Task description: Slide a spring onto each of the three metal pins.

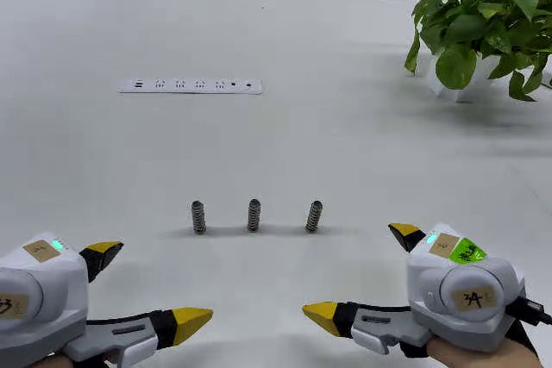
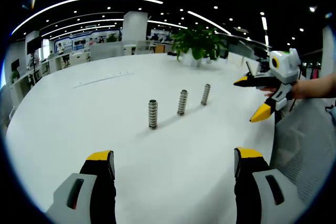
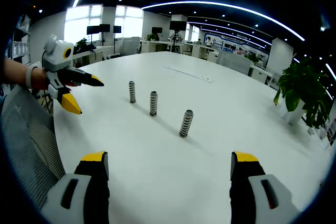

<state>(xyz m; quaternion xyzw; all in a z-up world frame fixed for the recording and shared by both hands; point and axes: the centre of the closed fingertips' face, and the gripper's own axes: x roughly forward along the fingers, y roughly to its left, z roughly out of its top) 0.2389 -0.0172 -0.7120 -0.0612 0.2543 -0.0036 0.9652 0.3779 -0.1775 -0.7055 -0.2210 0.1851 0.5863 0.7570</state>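
White table (image 1: pixel 345 127) is carrying three springs (image 1: pixel 254 215) standing in a row (long axes vertical), straight ahead between my left gripper (image 1: pixel 157 282) and right gripper (image 1: pixel 354 269); both are gaping, empty.

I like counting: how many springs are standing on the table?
3. The left spring, middle spring and right spring stand upright in a row on the white table, apart from each other. None looks hidden.
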